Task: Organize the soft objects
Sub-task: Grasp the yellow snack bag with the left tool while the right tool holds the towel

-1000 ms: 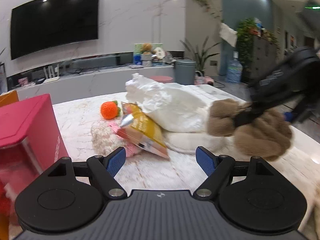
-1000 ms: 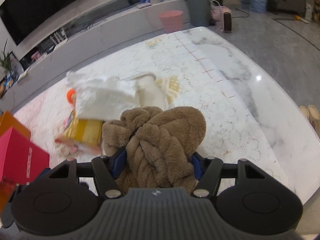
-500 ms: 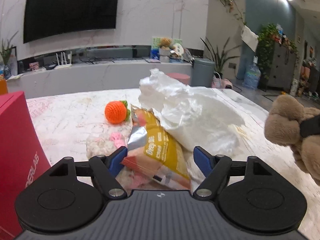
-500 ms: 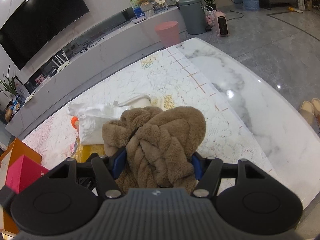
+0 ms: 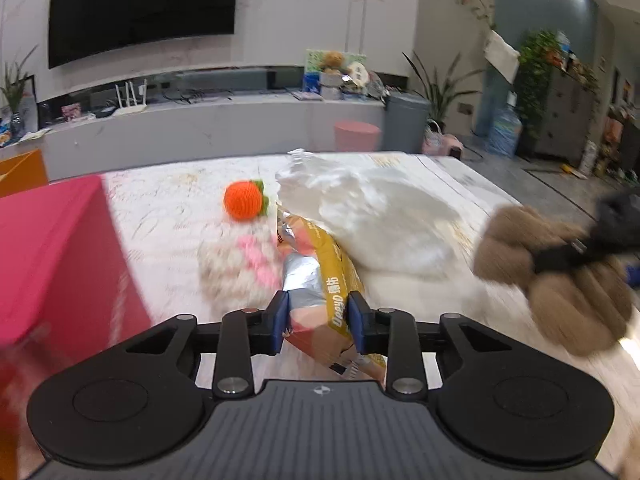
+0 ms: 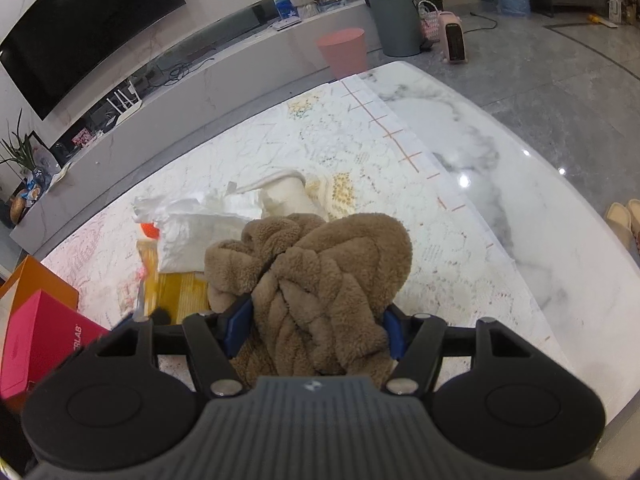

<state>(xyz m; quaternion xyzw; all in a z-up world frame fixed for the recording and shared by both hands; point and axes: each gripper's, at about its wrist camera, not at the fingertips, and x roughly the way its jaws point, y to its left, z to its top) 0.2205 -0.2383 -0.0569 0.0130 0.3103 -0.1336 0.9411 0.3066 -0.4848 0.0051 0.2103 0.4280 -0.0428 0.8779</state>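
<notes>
left tool (image 5: 318, 327) closed on yellow-orange foil snack bag (image 5: 320, 280), bag's near end between blue pads, rest lying on white patterned desk (image 5: 172, 208). right tool (image 6: 316, 330) clamps brown fluffy plush bundle (image 6: 320, 280), held above desk. step in hand, judged: pick-up of both. next calls for lifting bag clear of pink-white knitted piece (image 5: 240, 264) and crumpled white plastic bag (image 5: 380, 224), then carrying toward pink cardboard box (image 5: 60, 256). orange crocheted ball (image 5: 243, 201) lies apart, untouched.
</notes>
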